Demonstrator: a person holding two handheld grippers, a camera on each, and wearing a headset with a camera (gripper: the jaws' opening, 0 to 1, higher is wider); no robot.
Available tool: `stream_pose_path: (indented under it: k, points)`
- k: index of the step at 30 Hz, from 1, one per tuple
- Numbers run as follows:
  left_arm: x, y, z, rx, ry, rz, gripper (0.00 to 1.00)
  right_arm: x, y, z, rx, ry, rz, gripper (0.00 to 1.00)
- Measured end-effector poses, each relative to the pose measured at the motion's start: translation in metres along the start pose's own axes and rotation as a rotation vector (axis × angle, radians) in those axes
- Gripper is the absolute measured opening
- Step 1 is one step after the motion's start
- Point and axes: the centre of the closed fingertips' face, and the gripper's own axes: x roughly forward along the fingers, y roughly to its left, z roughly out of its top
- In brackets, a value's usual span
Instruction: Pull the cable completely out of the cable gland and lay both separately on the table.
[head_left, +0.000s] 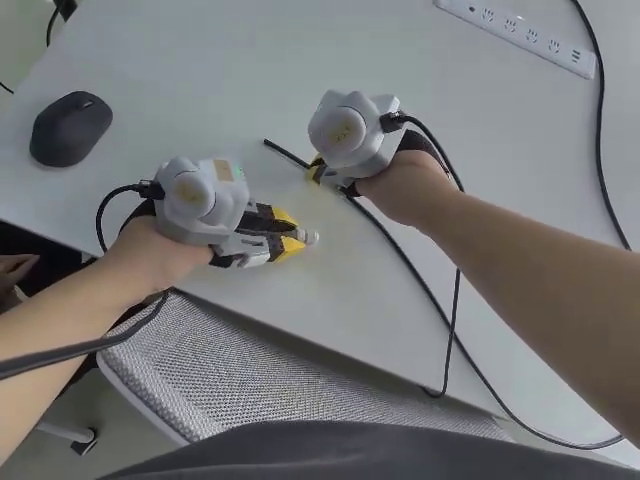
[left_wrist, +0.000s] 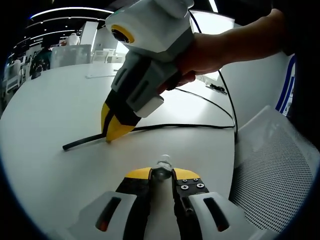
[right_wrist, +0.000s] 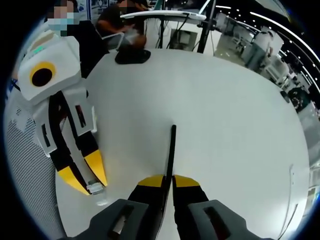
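Observation:
A small pale cable gland (left_wrist: 163, 164) sits between the yellow tips of my left gripper (left_wrist: 161, 175), which is shut on it just above the white table (head_left: 200, 60). In the head view the gland (head_left: 311, 238) pokes out of the left gripper (head_left: 298, 240) near the table's front edge. The black cable (right_wrist: 172, 145) lies on the table, free of the gland, its loose end pointing away. My right gripper (right_wrist: 168, 181) is shut on that cable a short way behind its end. Head view: right gripper (head_left: 318, 172), cable (head_left: 285, 153).
A black mouse (head_left: 68, 125) lies at the left and a white power strip (head_left: 520, 35) at the back right. The black cable runs on over the table's front edge (head_left: 330, 345). A grey mesh chair (head_left: 250, 385) stands below that edge.

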Motion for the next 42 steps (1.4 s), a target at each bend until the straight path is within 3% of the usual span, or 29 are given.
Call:
stream_pose_path:
  k: [7,14,29,42]
  points:
    - [-0.001,-0.002,0.001,-0.001,-0.011,-0.002,0.16,-0.003,-0.003,0.000,0.025,-0.003,-0.024,0.06]
    - [-0.001,-0.004,0.003,0.002,-0.010,-0.004,0.18,-0.018,-0.006,0.000,0.070,-0.033,-0.051,0.11]
    - [-0.014,-0.012,0.011,0.017,-0.007,-0.006,0.26,-0.077,-0.018,-0.014,0.246,-0.147,-0.123,0.24]
    - [-0.029,-0.029,0.029,-0.005,-0.024,-0.007,0.37,-0.134,-0.004,-0.027,0.334,-0.261,-0.169,0.36]
